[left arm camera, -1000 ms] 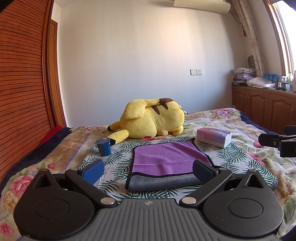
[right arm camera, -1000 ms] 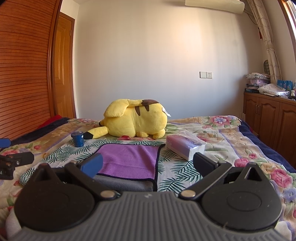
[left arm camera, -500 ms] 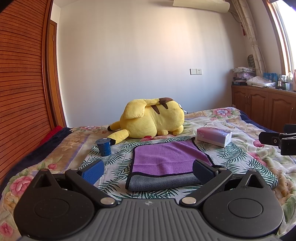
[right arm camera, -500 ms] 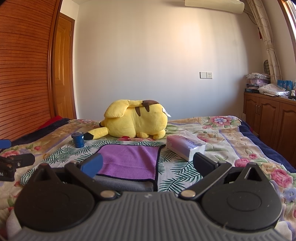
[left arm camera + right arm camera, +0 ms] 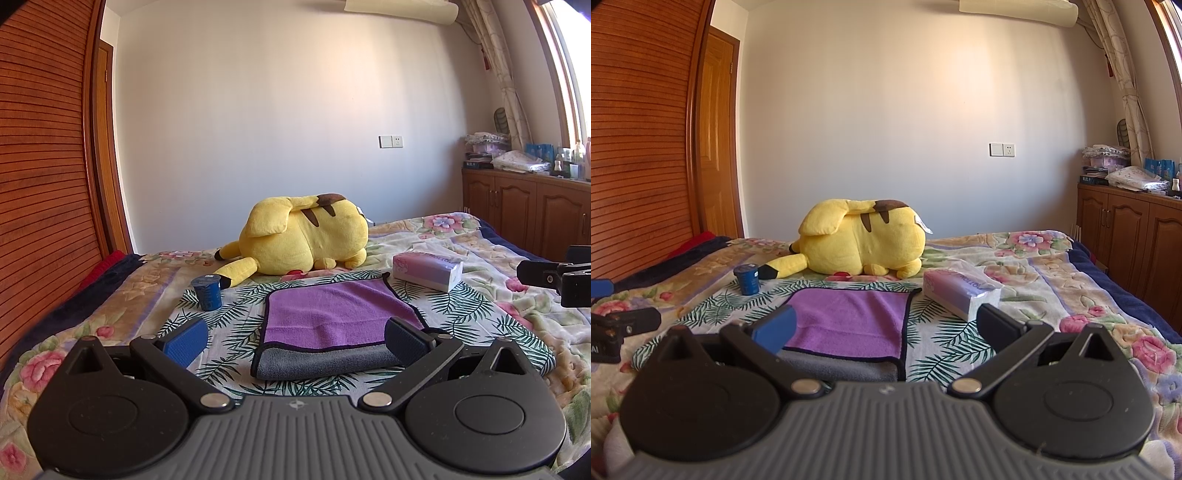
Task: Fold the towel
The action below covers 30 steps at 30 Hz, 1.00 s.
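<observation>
One towel [image 5: 332,325], purple over grey, lay folded flat on the bed [image 5: 480,295], left tool [image 5: 295,338] and right tool [image 5: 886,326] both hovered wide open holding nothing, one yellow plush [image 5: 303,236], one blue cup [image 5: 207,292], one tissue pack [image 5: 428,269] stood beyond

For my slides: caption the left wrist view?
Open left gripper facing a folded purple-grey towel on a floral bed.

Towel [image 5: 334,321] lies before plush toy [image 5: 303,236] (cup [image 5: 207,292] left, tissue pack [image 5: 427,270] right).
</observation>
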Available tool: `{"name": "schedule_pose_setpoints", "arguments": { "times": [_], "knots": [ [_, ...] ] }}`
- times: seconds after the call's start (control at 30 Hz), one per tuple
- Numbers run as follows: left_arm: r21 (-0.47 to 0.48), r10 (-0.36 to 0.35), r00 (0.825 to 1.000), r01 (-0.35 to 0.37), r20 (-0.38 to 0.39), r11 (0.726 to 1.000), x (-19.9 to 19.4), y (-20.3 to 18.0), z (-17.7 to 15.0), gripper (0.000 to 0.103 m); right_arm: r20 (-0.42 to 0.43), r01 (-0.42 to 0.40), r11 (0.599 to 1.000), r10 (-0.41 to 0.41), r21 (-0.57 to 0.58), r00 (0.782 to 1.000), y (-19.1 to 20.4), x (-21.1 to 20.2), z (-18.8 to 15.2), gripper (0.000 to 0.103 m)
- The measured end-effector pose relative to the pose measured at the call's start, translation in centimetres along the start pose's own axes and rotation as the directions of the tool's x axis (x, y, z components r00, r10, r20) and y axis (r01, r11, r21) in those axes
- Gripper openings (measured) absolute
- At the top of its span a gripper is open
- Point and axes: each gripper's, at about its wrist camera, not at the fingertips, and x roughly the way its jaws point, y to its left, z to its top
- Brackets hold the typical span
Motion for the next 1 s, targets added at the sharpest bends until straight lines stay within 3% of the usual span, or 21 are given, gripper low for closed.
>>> {"name": "schedule_pose_setpoints", "arguments": {
  "times": [0.47,1.0],
  "knots": [
    [0.004,-0.002,1.0,0.002,-0.011,1.0,0.2,0.0,-0.7,0.087,-0.001,-0.002,1.0,0.002,0.001,1.0,-0.2,-0.1,-0.1,0.103],
    [0.03,-0.019,0.991,0.023,-0.135,0.999,3.2,0.0,-0.5,0.087,-0.095,-0.05,0.999,0.048,-0.016,0.994,0.7,2.5,-0.4,0.103]
  ]
}}
